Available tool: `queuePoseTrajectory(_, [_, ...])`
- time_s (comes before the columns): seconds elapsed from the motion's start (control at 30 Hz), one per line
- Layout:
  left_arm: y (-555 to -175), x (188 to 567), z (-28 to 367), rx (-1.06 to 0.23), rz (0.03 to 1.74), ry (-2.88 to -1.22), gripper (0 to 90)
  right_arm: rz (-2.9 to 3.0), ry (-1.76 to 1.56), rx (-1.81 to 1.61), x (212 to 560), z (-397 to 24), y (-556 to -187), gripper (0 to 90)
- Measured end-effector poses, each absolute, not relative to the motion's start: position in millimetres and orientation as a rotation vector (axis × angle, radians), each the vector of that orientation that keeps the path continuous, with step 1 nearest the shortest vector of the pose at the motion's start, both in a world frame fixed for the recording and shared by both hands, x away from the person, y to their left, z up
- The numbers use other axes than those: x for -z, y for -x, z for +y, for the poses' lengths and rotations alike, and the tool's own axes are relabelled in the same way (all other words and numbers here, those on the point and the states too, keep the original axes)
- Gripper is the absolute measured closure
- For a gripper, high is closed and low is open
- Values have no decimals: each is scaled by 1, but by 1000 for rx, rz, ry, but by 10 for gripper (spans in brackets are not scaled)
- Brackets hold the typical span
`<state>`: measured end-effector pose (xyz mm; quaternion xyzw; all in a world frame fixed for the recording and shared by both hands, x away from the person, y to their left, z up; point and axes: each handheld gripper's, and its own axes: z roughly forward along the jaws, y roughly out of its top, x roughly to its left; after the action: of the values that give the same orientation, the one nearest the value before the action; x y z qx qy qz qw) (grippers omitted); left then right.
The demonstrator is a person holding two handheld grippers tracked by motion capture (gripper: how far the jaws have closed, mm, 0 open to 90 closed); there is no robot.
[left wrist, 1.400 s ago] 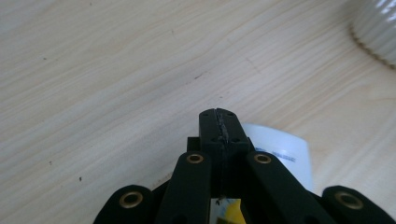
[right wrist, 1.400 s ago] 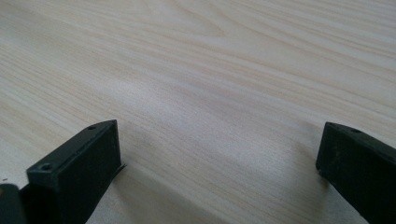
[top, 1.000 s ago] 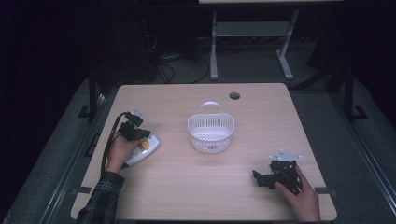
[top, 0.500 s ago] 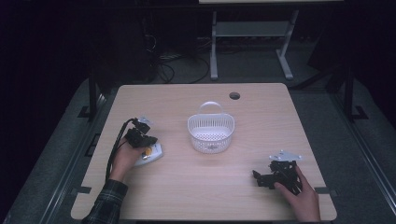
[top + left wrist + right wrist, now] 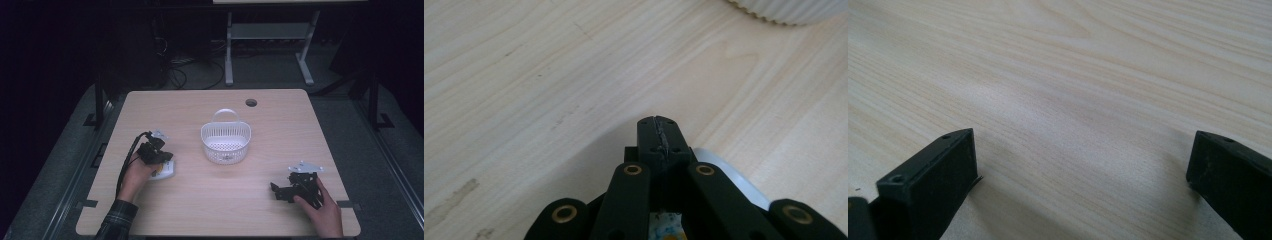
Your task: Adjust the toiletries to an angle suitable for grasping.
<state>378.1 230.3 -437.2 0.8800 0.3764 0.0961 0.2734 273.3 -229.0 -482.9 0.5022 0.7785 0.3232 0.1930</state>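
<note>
My left gripper [image 5: 658, 137] is black with brass-coloured rivets. Under it lies a white pouch [image 5: 165, 171] with blue and yellow print. The basket [image 5: 225, 142] is white with ribbed walls, the table [image 5: 200, 110] pale woodgrain.

High view: above, looking forward-down on table [image 5: 215, 210]. Tool views: close, grazing tabletop; all share wood.

A light wooden table [image 5: 280, 210] is set on grey floor [image 5: 380, 150] — a white frame [image 5: 265, 32] and cables [image 5: 192, 67] lie far behind in darkness
</note>
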Motion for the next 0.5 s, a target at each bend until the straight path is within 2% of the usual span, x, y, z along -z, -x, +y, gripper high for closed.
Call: queuePoseTrajectory(0.5, [-350,436,220,-233,951,-2397,900,2185,-1408,-908,483,-229,-273,0])
